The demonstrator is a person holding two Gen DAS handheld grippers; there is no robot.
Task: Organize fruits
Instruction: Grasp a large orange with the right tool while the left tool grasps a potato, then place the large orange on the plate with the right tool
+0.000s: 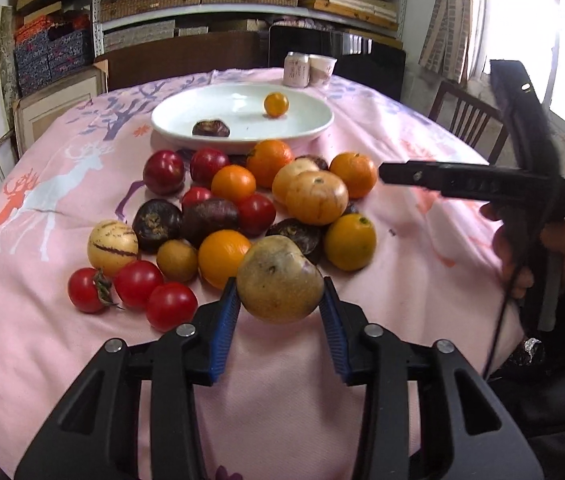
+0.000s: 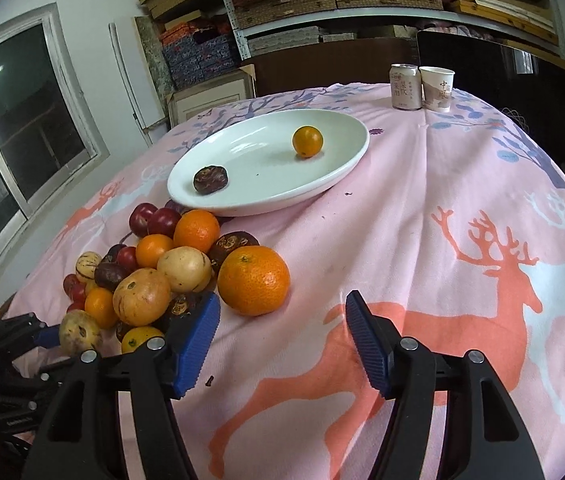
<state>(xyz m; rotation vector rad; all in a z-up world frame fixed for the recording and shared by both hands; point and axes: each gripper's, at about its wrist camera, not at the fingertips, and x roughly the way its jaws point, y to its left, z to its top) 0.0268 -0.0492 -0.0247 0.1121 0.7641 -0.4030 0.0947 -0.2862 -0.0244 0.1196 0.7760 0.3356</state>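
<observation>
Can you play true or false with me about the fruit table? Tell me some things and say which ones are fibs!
1. The left gripper is squeezing a yellowish-brown fruit. True.
2. The right gripper is holding the big orange. False: its blue pads stand apart with nothing between them, and the orange sits on the cloth just beyond.
3. The white plate has two fruits on it. True: a small orange one and a dark purple one.
4. The plate is full of red tomatoes. False: the tomatoes lie on the pink tablecloth in the pile.
5. A can and a paper cup stand behind the plate. True.
</observation>
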